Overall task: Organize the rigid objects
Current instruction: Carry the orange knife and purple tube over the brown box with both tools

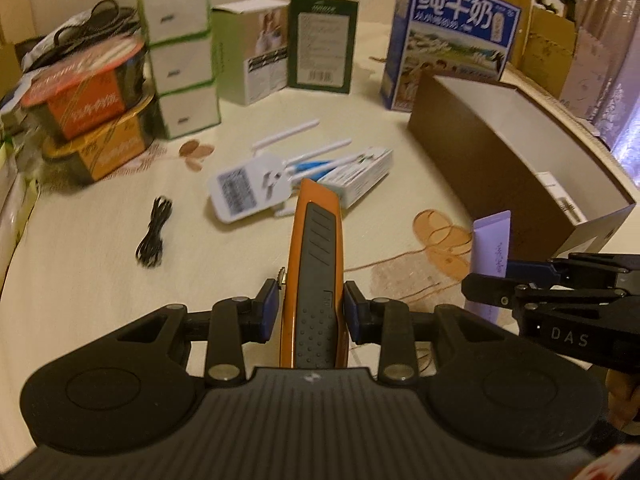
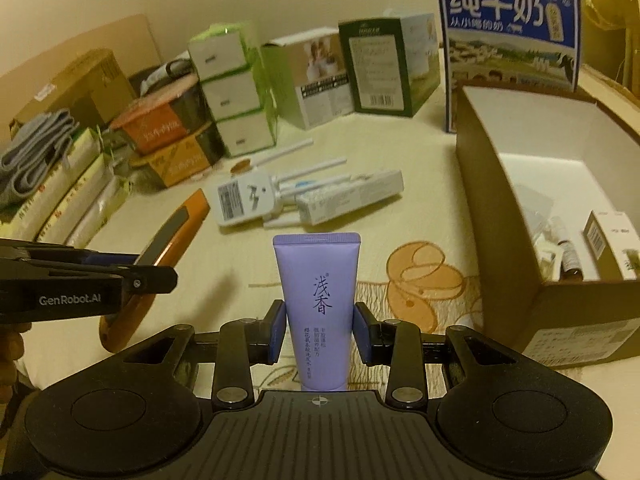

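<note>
Right wrist: router point(image 2: 244, 200) beside carton point(image 2: 352, 196).

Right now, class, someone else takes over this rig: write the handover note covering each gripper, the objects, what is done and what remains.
Left gripper: shut on the orange utility knife, lifted off the table.
Right gripper: shut on the purple tube, also lifted.
Brown box, on the right: already holds a small carton and a bottle.
Left: put both held items in the box, then the white plug adapter, the flat white packet and the black cable from the table.
</note>
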